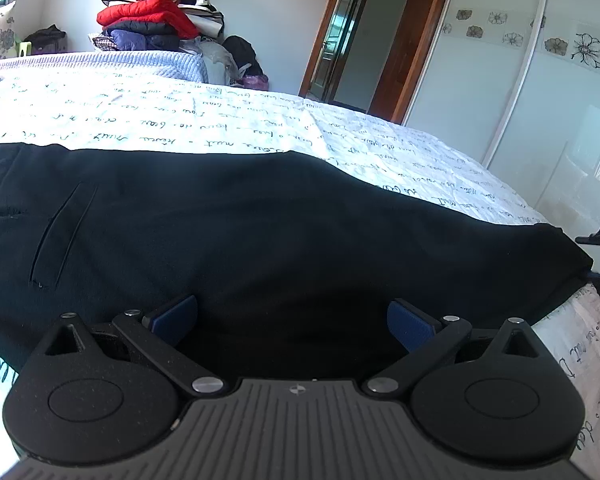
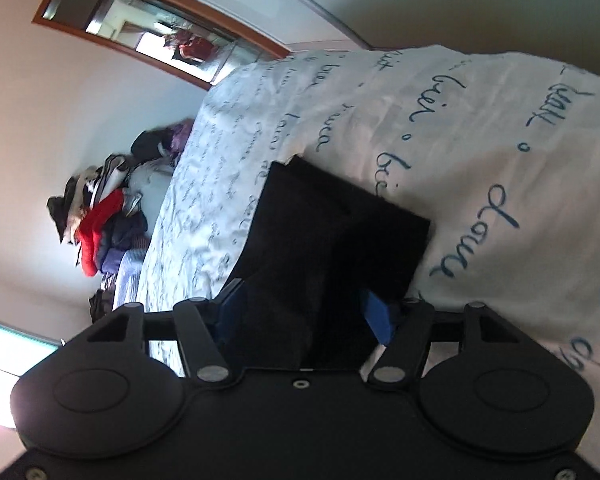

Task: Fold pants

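Black pants lie spread flat across a bed, running from left to right. The bed is covered in a white sheet printed with lines of dark handwriting. The cloth is dark and smooth, with a slanted slit pocket showing near the left end. The right end narrows to the bed's near right edge.

The left gripper sits low over the near edge of the pants, pointing downward. Its blue-padded jaws stand wide apart, with cloth below them and nothing pinched between them.

In the right wrist view the scene appears rolled sideways. The right gripper points at the narrow leg end of the pants, which lies folded in layers on the sheet. Its jaws are partly open with the dark cloth running between them, and the blue pads do not seem to press on it. From the left view, part of this gripper shows at the far right edge.

Beyond the far side of the bed, a pile of clothes with a red jacket stands against the wall.
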### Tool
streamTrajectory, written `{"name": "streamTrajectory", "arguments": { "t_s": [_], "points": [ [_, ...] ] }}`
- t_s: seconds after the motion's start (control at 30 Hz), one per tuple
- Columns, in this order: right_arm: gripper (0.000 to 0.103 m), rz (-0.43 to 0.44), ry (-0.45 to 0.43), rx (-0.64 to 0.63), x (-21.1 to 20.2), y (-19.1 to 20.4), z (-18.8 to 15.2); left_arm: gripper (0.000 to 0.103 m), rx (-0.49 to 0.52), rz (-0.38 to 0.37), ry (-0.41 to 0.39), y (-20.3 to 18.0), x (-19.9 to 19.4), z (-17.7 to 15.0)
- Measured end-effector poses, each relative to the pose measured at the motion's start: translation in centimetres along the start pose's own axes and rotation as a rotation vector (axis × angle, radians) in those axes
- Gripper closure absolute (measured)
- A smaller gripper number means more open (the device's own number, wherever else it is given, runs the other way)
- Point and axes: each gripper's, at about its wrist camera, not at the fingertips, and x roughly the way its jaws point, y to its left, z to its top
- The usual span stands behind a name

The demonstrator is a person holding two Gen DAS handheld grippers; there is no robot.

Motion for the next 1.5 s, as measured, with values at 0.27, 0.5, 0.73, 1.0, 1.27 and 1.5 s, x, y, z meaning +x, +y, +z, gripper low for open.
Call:
{"name": "streamTrajectory", "arguments": {
  "t_s": [0.27,0.5,0.73,1.0,1.27,1.5],
  "points": [
    [0.098,0.186,-0.110,-0.157,-3.7,3.6,0.7,0.000,-0.002,-0.001,-0.001,0.0,0.0,0.0],
    [0.103,0.053,0.018,0.102,-2.1,-6.1,0.6,0.000,-0.025,-0.021,-0.008,0.4,-0.1,0.0],
    [0.077,-0.025,-0.080,0.063,-4.6,-3.1,2.8,0.000,-0.028,-0.023,-0.010,0.5,-0.2,0.0],
    [0.028,-0.080,-0.030,-0.202,-1.4,1.9,6.5,0.000,-0.017,-0.015,-0.005,0.4,-0.1,0.0],
    [0.078,-0.152,0.084,-0.353,4.0,3.2,7.6,0.000,-0.002,-0.002,0.001,0.0,0.0,0.1],
    [0.083,-0.126,0.084,-0.397,2.8,3.8,7.2,0.000,-0.002,-0.002,0.001,0.0,0.0,0.1]
  ]
}}
